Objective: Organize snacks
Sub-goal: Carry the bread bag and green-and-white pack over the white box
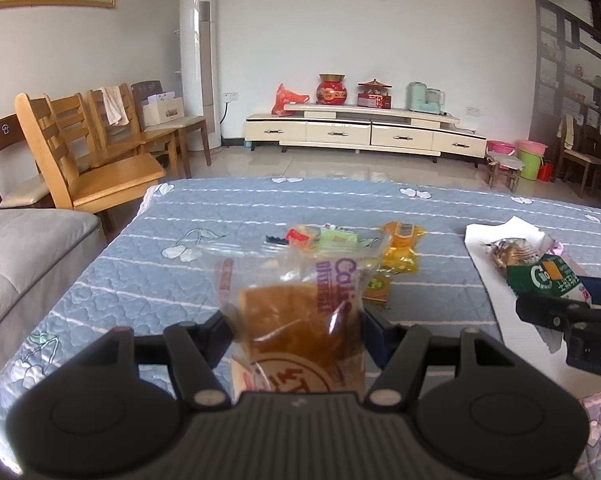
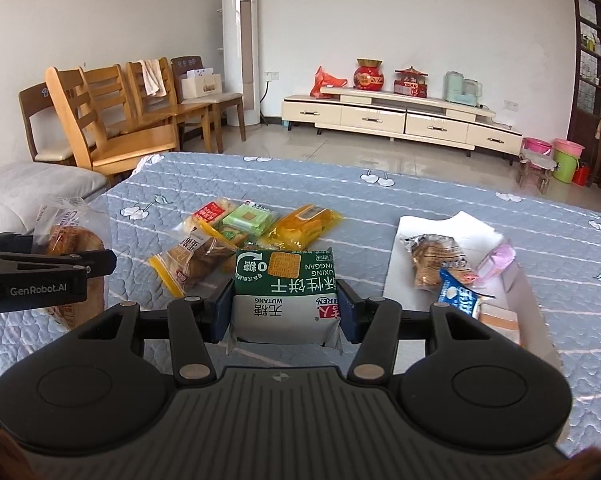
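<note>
My left gripper [image 1: 296, 320] is shut on a clear-wrapped brown cake packet [image 1: 300, 320], held above the blue quilted table [image 1: 220, 216]; that packet also shows at the left of the right wrist view [image 2: 72, 236]. My right gripper [image 2: 286, 308] is shut on a green-and-white biscuit pack [image 2: 286, 292], both pads pressing its sides; in the left wrist view the pack [image 1: 548, 276] sits at the right. A pile of snacks lies mid-table: a bread bag [image 2: 192, 256], a light green packet [image 2: 248, 218] and a yellow packet [image 2: 304, 226].
A shallow white box [image 2: 440, 224] on the right of the table holds a brown pastry packet [image 2: 436, 260], a blue packet [image 2: 458, 294] and a pink wrapper [image 2: 496, 258]. Wooden chairs [image 2: 112, 120] and a grey sofa [image 1: 24, 248] stand to the left; a TV cabinet [image 2: 400, 118] is far behind.
</note>
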A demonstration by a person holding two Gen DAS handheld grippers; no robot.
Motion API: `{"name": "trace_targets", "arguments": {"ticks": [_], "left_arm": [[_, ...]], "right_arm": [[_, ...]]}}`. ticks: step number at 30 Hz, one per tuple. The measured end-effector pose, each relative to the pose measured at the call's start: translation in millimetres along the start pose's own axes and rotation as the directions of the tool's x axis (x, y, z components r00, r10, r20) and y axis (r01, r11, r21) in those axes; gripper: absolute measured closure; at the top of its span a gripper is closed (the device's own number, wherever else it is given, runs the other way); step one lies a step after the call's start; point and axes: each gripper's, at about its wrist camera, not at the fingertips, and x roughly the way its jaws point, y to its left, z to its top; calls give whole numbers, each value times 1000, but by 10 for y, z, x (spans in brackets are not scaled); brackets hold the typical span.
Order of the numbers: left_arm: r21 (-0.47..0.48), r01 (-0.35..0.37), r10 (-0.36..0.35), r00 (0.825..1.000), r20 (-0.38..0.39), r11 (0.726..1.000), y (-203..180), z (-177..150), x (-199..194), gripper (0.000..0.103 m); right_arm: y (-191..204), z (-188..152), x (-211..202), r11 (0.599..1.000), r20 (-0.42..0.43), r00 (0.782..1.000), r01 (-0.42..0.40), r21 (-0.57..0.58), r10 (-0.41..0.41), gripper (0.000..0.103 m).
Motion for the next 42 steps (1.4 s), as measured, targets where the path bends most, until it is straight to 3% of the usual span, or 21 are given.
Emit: {"name": "trace_targets", "arguments": {"ticks": [42], "left_arm": [[79, 98, -99, 995, 7, 992, -484, 12, -105, 37]], "right_arm": [[-307, -55, -431, 995, 63, 994, 89, 44, -92, 38]]}}
